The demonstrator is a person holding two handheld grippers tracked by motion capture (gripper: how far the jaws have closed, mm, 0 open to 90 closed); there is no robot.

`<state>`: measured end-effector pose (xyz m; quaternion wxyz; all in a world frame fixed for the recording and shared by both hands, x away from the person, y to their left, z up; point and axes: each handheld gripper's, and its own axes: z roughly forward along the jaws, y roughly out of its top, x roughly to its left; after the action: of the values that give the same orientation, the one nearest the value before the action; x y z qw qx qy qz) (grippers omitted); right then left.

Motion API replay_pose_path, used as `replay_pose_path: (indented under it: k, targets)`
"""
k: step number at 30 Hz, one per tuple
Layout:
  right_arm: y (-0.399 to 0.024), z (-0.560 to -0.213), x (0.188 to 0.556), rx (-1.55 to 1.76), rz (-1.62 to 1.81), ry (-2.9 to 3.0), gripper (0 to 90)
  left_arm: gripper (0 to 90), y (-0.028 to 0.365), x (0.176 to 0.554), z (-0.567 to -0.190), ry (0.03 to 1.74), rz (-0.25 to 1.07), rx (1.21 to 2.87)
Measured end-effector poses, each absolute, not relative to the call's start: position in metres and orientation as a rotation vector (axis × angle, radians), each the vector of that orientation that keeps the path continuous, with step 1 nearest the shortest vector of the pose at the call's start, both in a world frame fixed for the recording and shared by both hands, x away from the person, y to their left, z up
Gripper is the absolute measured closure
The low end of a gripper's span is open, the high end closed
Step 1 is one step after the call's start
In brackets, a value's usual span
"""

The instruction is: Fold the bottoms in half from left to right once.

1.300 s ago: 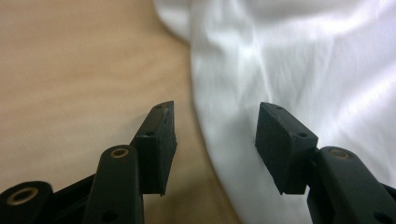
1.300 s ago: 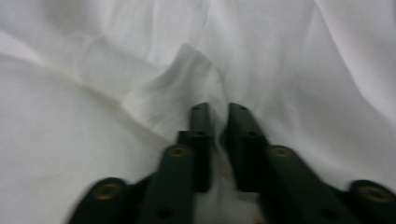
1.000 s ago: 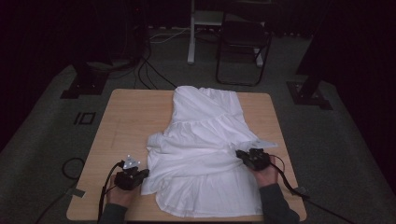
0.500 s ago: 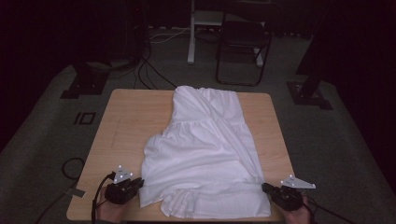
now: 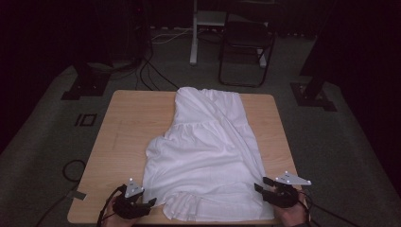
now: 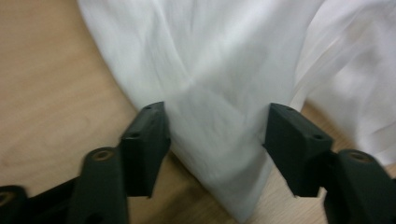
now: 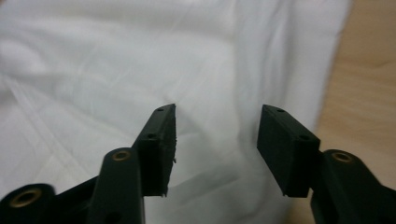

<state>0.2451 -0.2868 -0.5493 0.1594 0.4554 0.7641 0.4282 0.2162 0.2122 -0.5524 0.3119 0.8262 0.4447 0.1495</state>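
1. Left gripper [image 5: 152,202]: I see it at the near left corner of the bench [image 5: 127,127], held in a hand that enters from the bottom edge, with its grey three-cornered plate on top and its cable trailing off to the left. In the left gripper view its jaws stand apart, having just been opening. A fold of the white garment [image 6: 219,93] lies between them, and the pads do not press on it.

2. White garment [image 5: 208,151]: it lies spread on the bench, narrow at the far end and widening toward my side. Its wide hem reaches the near edge of the bench between the two grippers. A gathered seam crosses it about halfway up, and long creases run diagonally down its right half. A small part of the hem at the near left is folded over on itself.

3. Right gripper [image 5: 259,184]: I see it at the near right corner of the bench, just beside the garment's right hem corner, also held in a hand from the bottom edge. In the right gripper view its jaws stand apart, having just been opening, with white cloth [image 7: 140,60] lying beneath and between them, not clamped. Bare wood shows along the right side of that view.
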Motion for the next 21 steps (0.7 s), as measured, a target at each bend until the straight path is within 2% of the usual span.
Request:
replay_pose_path:
  k: [3, 6, 8, 9, 10, 11, 12, 14, 17, 21]
  targets:
    - [-0.276, -0.559, 0.242, 1.282, 1.119, 2.258, 41.5, 38.7, 0.209, 0.214, -0.555, 1.159, 0.421, 2.191]
    - [-0.272, -0.566, 0.237, 1.282, 1.038, 2.294, 38.3, 44.5, 0.210, 0.213, -0.554, 1.154, 0.422, 2.197]
    - [-0.272, -0.567, 0.233, 1.266, 1.023, 2.289, 40.4, 61.2, 0.212, 0.214, -0.553, 1.129, 0.380, 2.195]
    - [-0.272, -0.567, 0.233, 1.266, 1.023, 2.289, 40.4, 75.7, 0.212, 0.214, -0.553, 1.129, 0.380, 2.195]
    - [-0.273, -0.566, 0.231, 1.260, 1.009, 2.296, 57.6, 75.7, 0.215, 0.214, -0.552, 1.128, 0.382, 2.181]
    - [-0.276, -0.565, 0.230, 1.255, 0.997, 2.297, 73.5, 83.9, 0.219, 0.214, -0.549, 1.132, 0.387, 2.163]
    - [-0.280, -0.564, 0.229, 1.264, 0.998, 2.297, 81.5, 84.9, 0.224, 0.214, -0.546, 1.141, 0.395, 2.134]
    - [-0.289, -0.560, 0.226, 1.287, 1.013, 2.268, 87.0, 85.5, 0.239, 0.212, -0.534, 1.168, 0.424, 2.056]
    - [-0.307, -0.552, 0.219, 1.317, 1.133, 2.227, 88.1, 85.7, 0.255, 0.204, -0.514, 1.191, 0.468, 1.947]
    - [-0.312, -0.545, 0.211, 1.292, 1.175, 2.270, 88.1, 85.1, 0.249, 0.193, -0.503, 1.136, 0.473, 1.980]
